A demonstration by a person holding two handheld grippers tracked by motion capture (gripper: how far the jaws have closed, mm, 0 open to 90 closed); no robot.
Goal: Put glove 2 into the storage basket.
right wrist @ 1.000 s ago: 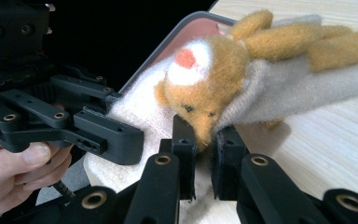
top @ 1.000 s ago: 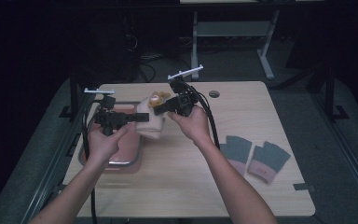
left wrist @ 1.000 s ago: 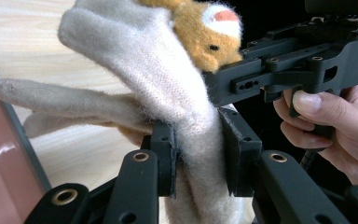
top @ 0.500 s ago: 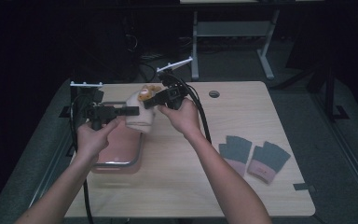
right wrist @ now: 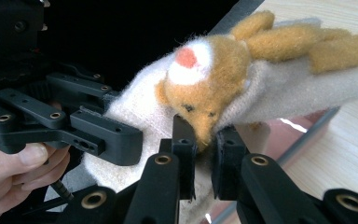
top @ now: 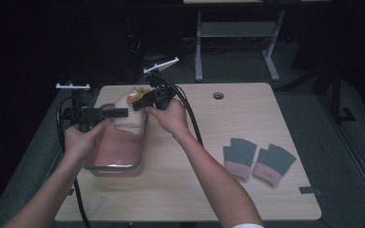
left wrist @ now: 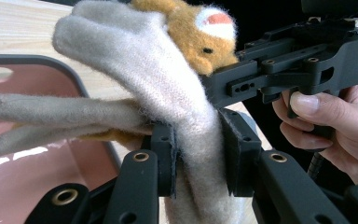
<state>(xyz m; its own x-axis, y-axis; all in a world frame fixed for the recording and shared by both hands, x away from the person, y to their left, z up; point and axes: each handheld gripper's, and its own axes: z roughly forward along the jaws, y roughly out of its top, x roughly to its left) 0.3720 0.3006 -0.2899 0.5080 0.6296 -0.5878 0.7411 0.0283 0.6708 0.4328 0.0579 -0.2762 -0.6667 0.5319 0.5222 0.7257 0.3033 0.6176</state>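
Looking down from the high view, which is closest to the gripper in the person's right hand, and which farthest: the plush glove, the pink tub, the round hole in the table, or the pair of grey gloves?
From the right gripper:
1. Plush glove: clamped in its jaws, over the tub's far end.
2. Pink tub: just below, on the table's left.
3. Round hole: to the right, near the far edge.
4. Grey gloves: farthest, right and toward the near edge.

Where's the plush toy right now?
High view, left of centre: the plush toy hangs over the far end of the pink bin, clamped between the left gripper and right gripper.
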